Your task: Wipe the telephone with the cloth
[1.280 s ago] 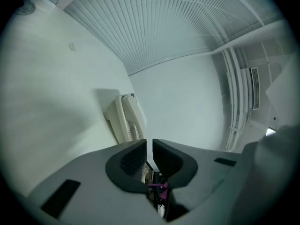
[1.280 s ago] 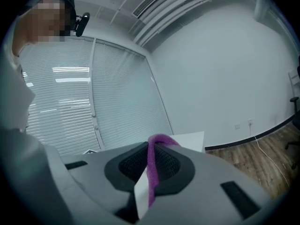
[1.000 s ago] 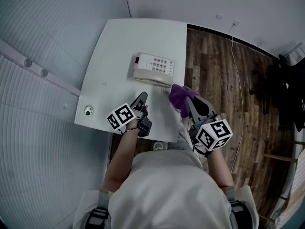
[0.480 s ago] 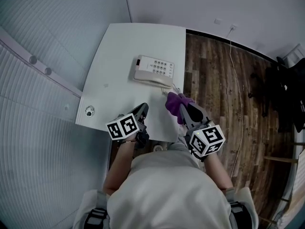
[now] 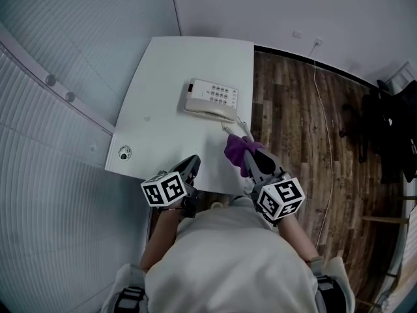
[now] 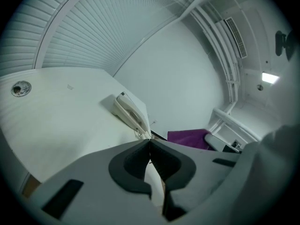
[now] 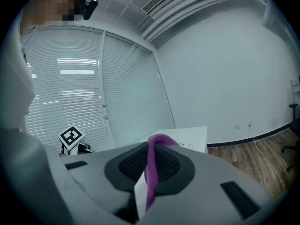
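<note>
Telephone [image 5: 210, 100]: it rests flat on the white bench [image 5: 163, 70], close to the bench's right edge, with the handset seated in its cradle on the side nearer the person and the keypad facing up. A cord [image 5: 238, 126] leaves the handset end and runs along the right edge toward the person.

Right gripper [image 7: 151, 146]: the jaws are clamped on the purple cloth [image 7: 152, 170], which stands as a thin fold between the pads and bulges out past the tips. In the head view the cloth [image 5: 238, 150] hangs over the near right part of the bench, near the telephone but apart from it. Whether it touches the cord cannot be made out.

Left gripper [image 6: 149, 142]: the jaws are together, tips meeting, with nothing between the pads. It is held over the near edge of the bench, well apart from the telephone, pointing roughly toward it.

Other items: a small round fitting [image 5: 124, 152] sits in the bench's near left corner. Window blinds [image 5: 58, 57] run along the left side and a wooden floor [image 5: 293, 122] lies to the right.
</note>
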Tool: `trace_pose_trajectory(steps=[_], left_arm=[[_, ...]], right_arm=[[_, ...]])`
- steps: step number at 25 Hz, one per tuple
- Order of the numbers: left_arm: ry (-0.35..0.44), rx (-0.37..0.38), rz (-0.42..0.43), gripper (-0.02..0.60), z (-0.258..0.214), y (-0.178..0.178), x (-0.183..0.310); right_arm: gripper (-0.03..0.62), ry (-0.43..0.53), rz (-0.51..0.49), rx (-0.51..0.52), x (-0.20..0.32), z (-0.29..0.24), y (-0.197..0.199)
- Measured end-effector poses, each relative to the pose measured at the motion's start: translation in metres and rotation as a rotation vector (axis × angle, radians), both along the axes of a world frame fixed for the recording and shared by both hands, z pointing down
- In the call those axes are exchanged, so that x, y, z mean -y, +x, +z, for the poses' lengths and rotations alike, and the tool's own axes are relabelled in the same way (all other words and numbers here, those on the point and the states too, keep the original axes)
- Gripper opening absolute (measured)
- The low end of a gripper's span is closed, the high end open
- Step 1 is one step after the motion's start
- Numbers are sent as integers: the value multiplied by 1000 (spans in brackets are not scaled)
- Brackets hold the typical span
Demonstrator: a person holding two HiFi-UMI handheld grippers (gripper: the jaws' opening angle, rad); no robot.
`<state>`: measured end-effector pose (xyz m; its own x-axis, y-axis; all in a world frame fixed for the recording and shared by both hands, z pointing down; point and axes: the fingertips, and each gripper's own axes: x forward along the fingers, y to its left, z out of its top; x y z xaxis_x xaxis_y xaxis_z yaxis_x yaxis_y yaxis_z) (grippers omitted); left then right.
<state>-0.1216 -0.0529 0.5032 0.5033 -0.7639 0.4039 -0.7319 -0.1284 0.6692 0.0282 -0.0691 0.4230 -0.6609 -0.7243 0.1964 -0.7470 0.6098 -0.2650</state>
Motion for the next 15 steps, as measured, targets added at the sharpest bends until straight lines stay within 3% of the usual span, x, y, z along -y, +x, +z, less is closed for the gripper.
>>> trace_pose_trajectory(steps=[3,15], left_arm=[[-2,25,16,21,3,2,-7],[-3,-8,8,21,2,2,-5]], right_arm=[[43,-5,-13,2,-5,3,-3],[43,6,-45,-30,-10,5,-13]])
